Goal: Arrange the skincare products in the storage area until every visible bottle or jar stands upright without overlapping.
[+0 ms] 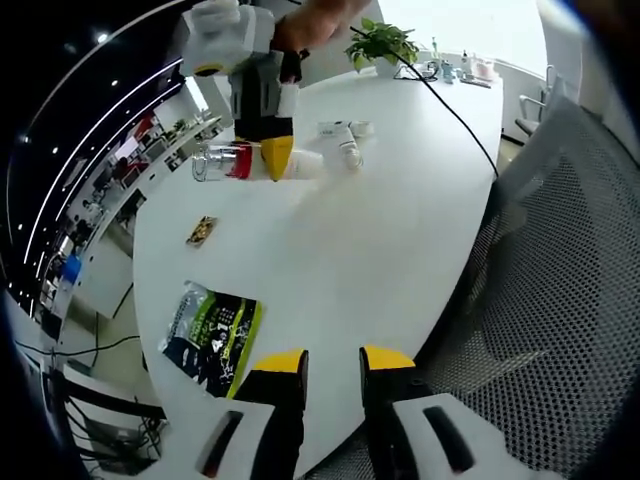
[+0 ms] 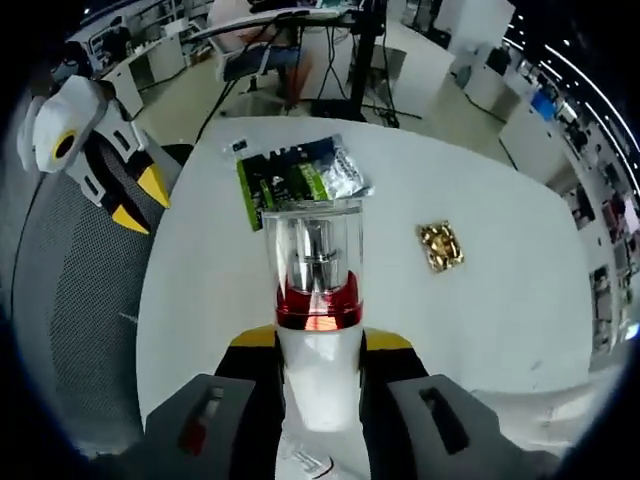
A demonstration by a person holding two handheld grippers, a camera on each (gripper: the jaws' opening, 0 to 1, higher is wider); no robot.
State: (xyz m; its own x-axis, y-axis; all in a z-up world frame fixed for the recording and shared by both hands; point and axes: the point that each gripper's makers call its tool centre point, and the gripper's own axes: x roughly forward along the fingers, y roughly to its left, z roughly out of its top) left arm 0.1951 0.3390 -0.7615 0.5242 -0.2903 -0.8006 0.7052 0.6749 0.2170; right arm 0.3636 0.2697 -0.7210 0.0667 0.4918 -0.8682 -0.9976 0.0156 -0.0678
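Observation:
A white bottle (image 2: pixel 318 375) with a red band and a clear cap is clamped between my right gripper's (image 2: pixel 320 342) jaws, cap pointing away. In the left gripper view the same bottle (image 1: pixel 312 165) lies level above the white table (image 1: pixel 340 260), with the right gripper (image 1: pixel 276 158) shut on it from above. Just behind it lie two more white skincare products (image 1: pixel 342 140) on their sides. My left gripper (image 1: pixel 334 360) is open and holds nothing, hovering at the table's near edge. It also appears at the upper left of the right gripper view (image 2: pixel 140 200), over the chair.
A green and black packet (image 1: pixel 212 335) (image 2: pixel 298 176) and a small gold packet (image 1: pixel 201 231) (image 2: pixel 440 246) lie on the table. A potted plant (image 1: pixel 380 40), a black cable (image 1: pixel 455 120) and small items stand at the far end. A mesh chair (image 1: pixel 550 300) borders the edge.

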